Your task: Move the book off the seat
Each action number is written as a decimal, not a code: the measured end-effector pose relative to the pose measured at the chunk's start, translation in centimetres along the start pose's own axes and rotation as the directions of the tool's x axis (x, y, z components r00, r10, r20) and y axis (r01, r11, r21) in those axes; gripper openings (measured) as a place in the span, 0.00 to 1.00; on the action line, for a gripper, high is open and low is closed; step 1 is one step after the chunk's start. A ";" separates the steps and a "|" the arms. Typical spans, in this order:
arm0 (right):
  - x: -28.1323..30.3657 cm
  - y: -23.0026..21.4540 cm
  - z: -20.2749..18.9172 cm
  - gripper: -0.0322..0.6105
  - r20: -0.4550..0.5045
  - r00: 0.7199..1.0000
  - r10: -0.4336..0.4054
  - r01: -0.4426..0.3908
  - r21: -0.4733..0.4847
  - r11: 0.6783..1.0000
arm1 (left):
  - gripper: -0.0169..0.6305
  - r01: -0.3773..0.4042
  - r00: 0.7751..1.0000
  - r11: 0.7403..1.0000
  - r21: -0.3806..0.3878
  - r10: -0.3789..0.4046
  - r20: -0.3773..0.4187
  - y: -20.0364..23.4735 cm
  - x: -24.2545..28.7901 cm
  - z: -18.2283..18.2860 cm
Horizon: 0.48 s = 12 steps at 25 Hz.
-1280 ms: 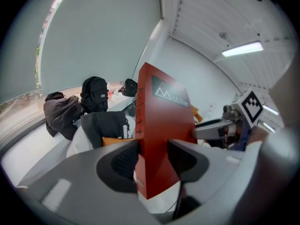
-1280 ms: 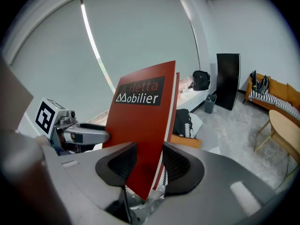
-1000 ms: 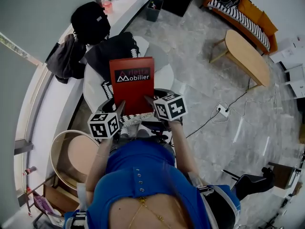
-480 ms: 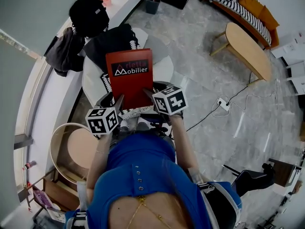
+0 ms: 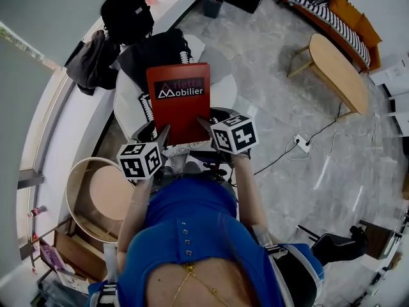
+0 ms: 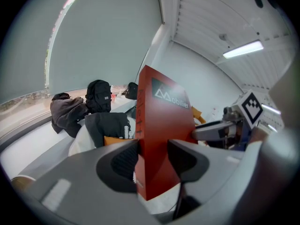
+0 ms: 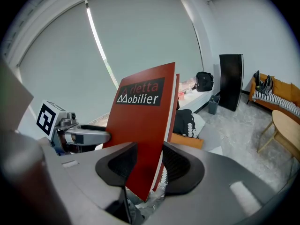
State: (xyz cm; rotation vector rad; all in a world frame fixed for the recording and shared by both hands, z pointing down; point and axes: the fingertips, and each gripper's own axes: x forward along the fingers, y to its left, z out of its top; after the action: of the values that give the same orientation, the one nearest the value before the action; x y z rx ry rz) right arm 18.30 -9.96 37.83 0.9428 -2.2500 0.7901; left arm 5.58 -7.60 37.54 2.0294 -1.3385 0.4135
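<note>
While my left gripper (image 5: 163,133) clamps the red book (image 5: 179,101) by its left edge, a dark jacket (image 5: 89,59) and a backpack (image 5: 126,15) lie beyond its fingers to the left. A black garment (image 5: 156,56) on the white seat (image 5: 128,110) sits just past the book. My right gripper (image 5: 203,123) pinches the right edge. Both grips are unchanged from a second ago, and the book has barely shifted.

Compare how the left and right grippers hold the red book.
The left gripper clamps the red book at its spine-side corner; the right gripper clamps the opposite corner, where white page edges show. In the head view the left gripper sits lower in the picture than the right. Both are shut on the book's near end, cover facing up.
</note>
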 end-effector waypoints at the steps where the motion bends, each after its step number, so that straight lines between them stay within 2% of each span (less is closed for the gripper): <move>1: 0.0 -0.1 0.0 0.32 -0.001 1.000 0.002 -0.002 -0.003 1.000 | 0.32 -0.001 1.000 1.000 -0.003 0.001 0.001 0.0 0.0 0.0; 12: 0.1 -0.4 0.1 0.32 -0.008 1.000 0.020 -0.021 -0.026 0.999 | 0.32 -0.019 1.000 1.000 -0.022 0.019 0.000 -0.2 0.2 -0.3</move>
State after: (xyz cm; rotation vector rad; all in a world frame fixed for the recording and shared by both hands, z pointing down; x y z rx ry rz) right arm 18.53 -10.26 37.92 0.9048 -2.2616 0.7706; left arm 5.85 -7.50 37.77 2.0003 -1.3571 0.4054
